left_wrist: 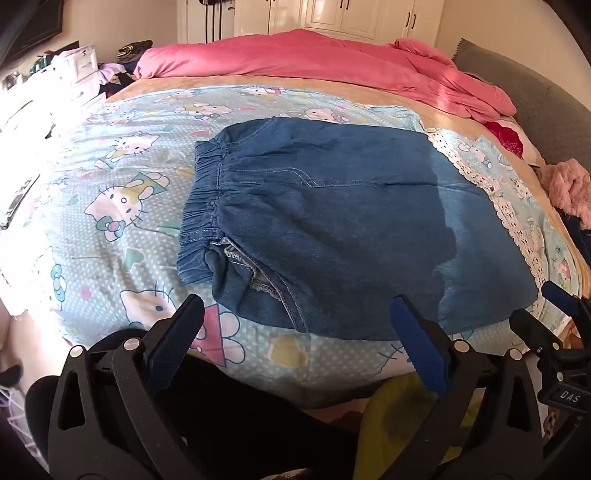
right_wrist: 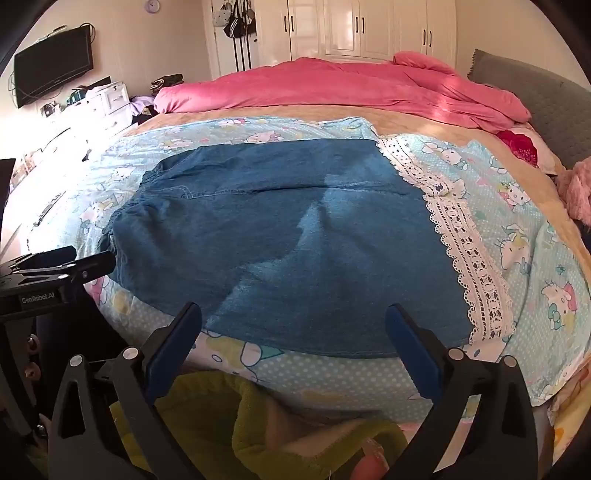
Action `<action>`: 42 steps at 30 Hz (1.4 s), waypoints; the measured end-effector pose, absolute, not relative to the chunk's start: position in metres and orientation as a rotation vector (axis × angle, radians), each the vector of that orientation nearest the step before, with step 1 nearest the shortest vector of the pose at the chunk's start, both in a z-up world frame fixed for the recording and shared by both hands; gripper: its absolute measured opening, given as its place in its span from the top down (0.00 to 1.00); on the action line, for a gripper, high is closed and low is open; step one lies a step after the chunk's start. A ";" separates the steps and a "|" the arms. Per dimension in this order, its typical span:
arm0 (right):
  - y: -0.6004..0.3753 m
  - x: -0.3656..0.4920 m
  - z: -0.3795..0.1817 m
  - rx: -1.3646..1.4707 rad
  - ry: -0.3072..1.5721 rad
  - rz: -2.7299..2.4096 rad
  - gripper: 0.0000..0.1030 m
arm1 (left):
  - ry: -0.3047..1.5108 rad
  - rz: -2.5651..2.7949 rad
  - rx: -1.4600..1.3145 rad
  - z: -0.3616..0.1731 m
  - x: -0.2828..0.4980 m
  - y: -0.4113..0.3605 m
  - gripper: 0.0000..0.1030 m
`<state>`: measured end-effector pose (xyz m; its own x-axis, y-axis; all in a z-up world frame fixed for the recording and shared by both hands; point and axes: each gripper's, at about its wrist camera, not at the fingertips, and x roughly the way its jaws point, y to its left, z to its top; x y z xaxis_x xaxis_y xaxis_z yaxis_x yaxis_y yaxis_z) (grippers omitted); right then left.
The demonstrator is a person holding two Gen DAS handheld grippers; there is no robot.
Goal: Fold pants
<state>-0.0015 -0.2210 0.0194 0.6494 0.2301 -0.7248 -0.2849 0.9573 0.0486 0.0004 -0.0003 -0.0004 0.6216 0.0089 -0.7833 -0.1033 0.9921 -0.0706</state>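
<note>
Blue denim pants (left_wrist: 332, 221) lie folded in a flat rectangle on the cartoon-cat print cover (left_wrist: 110, 206) of the bed. The elastic waistband (left_wrist: 199, 210) is at the left, and the fold reaches the white lace trim (left_wrist: 491, 199) at the right. My left gripper (left_wrist: 295, 314) is open and empty, hovering at the pants' near edge. My right gripper (right_wrist: 293, 321) is open and empty, also at the near edge of the pants (right_wrist: 280, 236). The right gripper's tips show at the right of the left wrist view (left_wrist: 554, 302); the left gripper shows at the left of the right wrist view (right_wrist: 62, 269).
A pink duvet (left_wrist: 332, 62) is bunched along the far side of the bed. A grey headboard (left_wrist: 535, 110) and a pink fluffy item (left_wrist: 569, 192) are at the right. White drawers (left_wrist: 74, 70) with clutter stand at the left. White wardrobes (right_wrist: 369, 29) stand behind, and a wall TV (right_wrist: 51, 62) hangs at the left.
</note>
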 end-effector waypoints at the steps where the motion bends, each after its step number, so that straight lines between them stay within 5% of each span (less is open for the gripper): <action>1: -0.221 -0.002 0.020 -0.073 0.811 0.291 0.04 | 0.897 0.066 -0.114 0.000 0.001 0.000 0.08; 42: -0.217 -0.001 0.019 -0.083 0.826 0.283 0.04 | 0.879 0.045 -0.109 0.001 -0.002 -0.009 0.08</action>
